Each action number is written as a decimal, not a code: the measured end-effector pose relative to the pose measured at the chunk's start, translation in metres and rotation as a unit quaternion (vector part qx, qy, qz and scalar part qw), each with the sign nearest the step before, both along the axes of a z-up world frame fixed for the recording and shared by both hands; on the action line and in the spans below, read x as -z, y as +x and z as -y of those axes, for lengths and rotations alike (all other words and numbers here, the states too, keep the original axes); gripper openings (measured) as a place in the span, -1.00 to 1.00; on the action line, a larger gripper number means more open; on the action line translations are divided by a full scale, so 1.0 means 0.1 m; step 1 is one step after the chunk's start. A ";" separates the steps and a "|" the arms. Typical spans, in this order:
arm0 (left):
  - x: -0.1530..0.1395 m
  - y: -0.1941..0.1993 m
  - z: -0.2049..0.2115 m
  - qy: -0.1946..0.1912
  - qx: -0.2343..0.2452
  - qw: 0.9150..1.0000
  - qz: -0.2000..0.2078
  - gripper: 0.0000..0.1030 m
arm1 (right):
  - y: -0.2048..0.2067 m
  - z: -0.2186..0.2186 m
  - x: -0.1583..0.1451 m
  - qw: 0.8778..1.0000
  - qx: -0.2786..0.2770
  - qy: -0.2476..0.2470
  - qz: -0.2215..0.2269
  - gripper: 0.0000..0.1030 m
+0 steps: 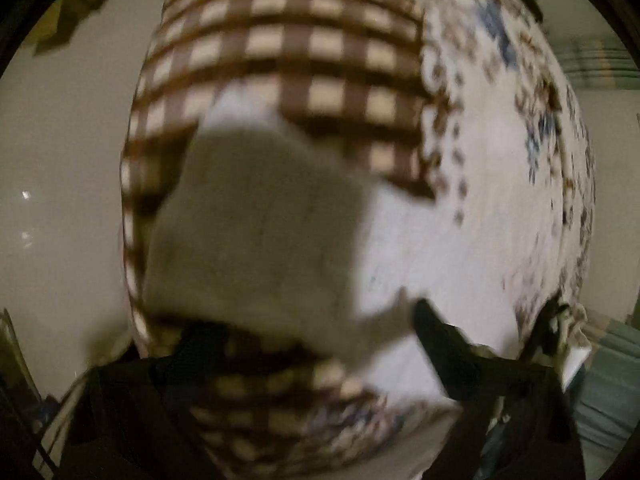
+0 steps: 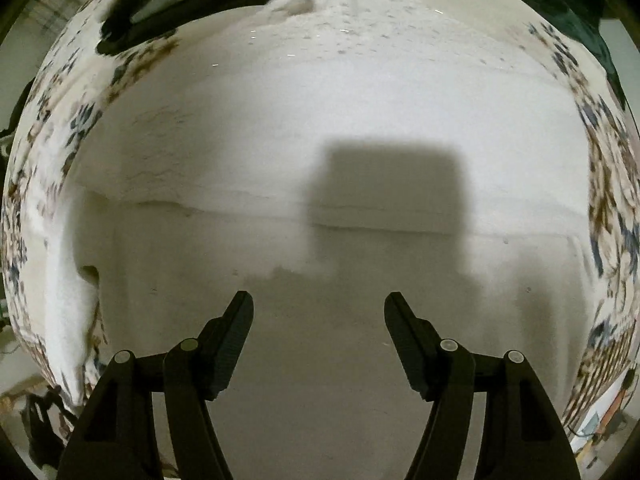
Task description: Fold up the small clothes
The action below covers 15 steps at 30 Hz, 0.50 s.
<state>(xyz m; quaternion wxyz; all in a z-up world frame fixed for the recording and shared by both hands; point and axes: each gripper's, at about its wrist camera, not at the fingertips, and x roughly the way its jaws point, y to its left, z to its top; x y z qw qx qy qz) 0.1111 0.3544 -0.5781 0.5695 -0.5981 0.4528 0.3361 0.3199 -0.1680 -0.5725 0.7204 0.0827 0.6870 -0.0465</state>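
Here, a soft, light white cloth [image 1: 256, 240] is seen draped, blurred, close before the left tongs [image 1: 304, 364], whose grip cannot be told; the right tongs [image 2: 319, 312] are held wide over a white sheet [image 2: 280, 128] with 1 fold edge nearby and open room around.

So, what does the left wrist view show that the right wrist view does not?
Only the left wrist view shows a brown checked cloth and a pale garment hanging close before the blurred left gripper. Only the right wrist view shows the right gripper, open and empty, and its shadow. Both show the white flowered sheet.
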 end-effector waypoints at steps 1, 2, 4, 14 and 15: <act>-0.02 0.02 -0.04 0.017 -0.001 1.000 -0.014 -0.20 | 0.03 -0.08 0.01 1.000 -0.005 0.000 0.002 0.36; -0.04 0.02 -0.08 0.034 -0.006 0.999 -0.024 -0.74 | 0.05 -0.15 0.01 1.000 -0.013 -0.005 0.004 0.36; -0.14 -0.03 -0.13 0.067 -0.023 0.997 -0.019 -0.82 | 0.05 -0.22 -0.01 1.000 -0.022 -0.016 0.004 0.36; -1.23 0.71 0.33 0.294 0.148 0.944 0.000 -0.85 | 0.17 -0.03 -0.11 0.996 -0.009 -0.086 0.020 0.75; -1.37 0.88 0.49 0.318 0.179 0.931 0.010 -0.85 | 0.23 -0.03 -0.08 0.997 -0.002 -0.079 0.019 0.76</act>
